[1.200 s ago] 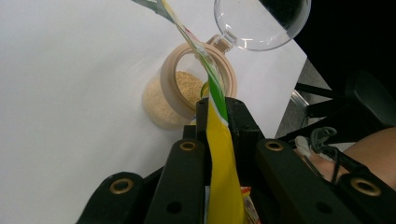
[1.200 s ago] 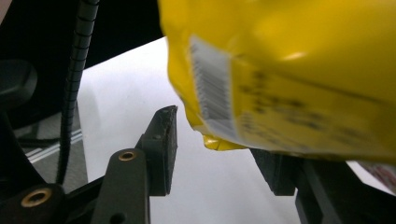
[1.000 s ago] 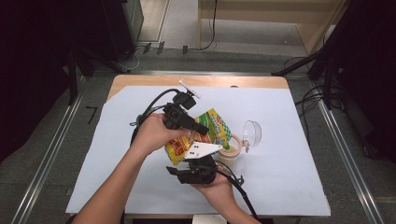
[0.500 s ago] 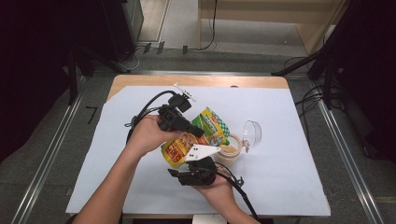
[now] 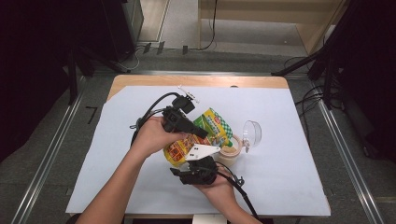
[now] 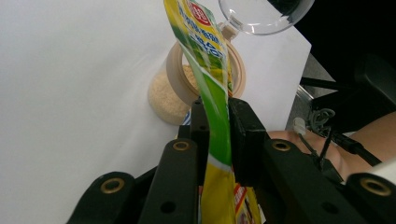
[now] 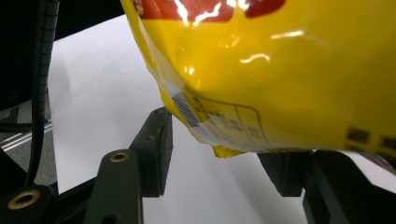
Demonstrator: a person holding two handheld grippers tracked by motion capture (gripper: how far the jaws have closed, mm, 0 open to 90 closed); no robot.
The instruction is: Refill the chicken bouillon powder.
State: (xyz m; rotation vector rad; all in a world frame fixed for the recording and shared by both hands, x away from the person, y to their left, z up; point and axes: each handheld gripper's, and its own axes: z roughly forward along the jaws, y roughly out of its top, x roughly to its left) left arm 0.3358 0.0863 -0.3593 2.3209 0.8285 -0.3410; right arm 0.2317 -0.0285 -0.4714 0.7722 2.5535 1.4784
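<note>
A yellow-and-green printed pouch (image 5: 212, 127) hangs over an open tan jar of beige powder (image 5: 230, 151). My left gripper (image 5: 203, 134) is shut on the pouch's green edge (image 6: 205, 42), with a pad against each side. Its jaws have just been opening a little, and the pouch is still between them. In the left gripper view (image 6: 217, 116) the jar (image 6: 175, 95) stands just beyond the jaws. My right gripper (image 5: 194, 165) sits under the pouch's bottom. In its own view (image 7: 224, 158) the jaws stand apart, with the yellow bottom corner (image 7: 280, 70) hanging above and between them.
A clear round lid (image 5: 252, 133) lies right of the jar, also seen in the left gripper view (image 6: 261, 16). A white sheet (image 5: 289, 186) covers the wooden table. Black cables trail from both grippers. Dark stands flank the table.
Hardly anything differs: both hands, both grippers and the pouch stay where they were beside the jar.
</note>
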